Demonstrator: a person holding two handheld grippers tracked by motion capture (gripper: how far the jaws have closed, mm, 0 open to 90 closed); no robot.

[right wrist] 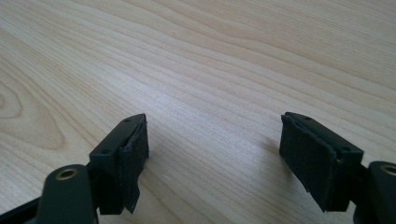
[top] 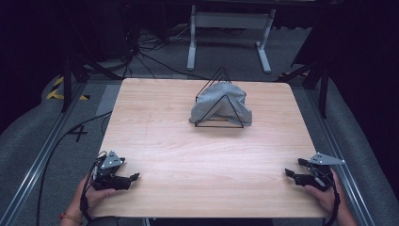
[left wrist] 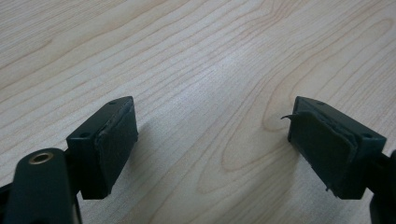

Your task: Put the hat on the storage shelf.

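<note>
Left gripper [top: 133, 177]: near left corner of the tabletop [top: 179, 155], held low in the person's left hand [top: 96, 194]; its fingers [left wrist: 112, 144] stand wide apart with bare wood between them, holding nothing.
Right gripper [top: 288, 173]: near right edge of the tabletop, held in the right hand [top: 324, 195], pointing inward; its fingers [right wrist: 312, 158] are likewise spread wide and empty.
Middle of the tabletop: bare wood between the grippers and the work.
Grey cloth [top: 221, 106]: far centre of the tabletop, draped loosely over a black wire triangular frame [top: 220, 96], well apart from both grippers; its lower edges touch the wood and the frame's front triangle shows outside the fabric.
Step in hand: apparently the start, both grippers parked near and nothing grasped.
Next move: likely a reach forward by one or both grippers to the cloth; it calls for pinching a fold of fabric alone, clear of the wire.
Care: the light frame may tip or drag if the cloth snags on its peak.
</note>
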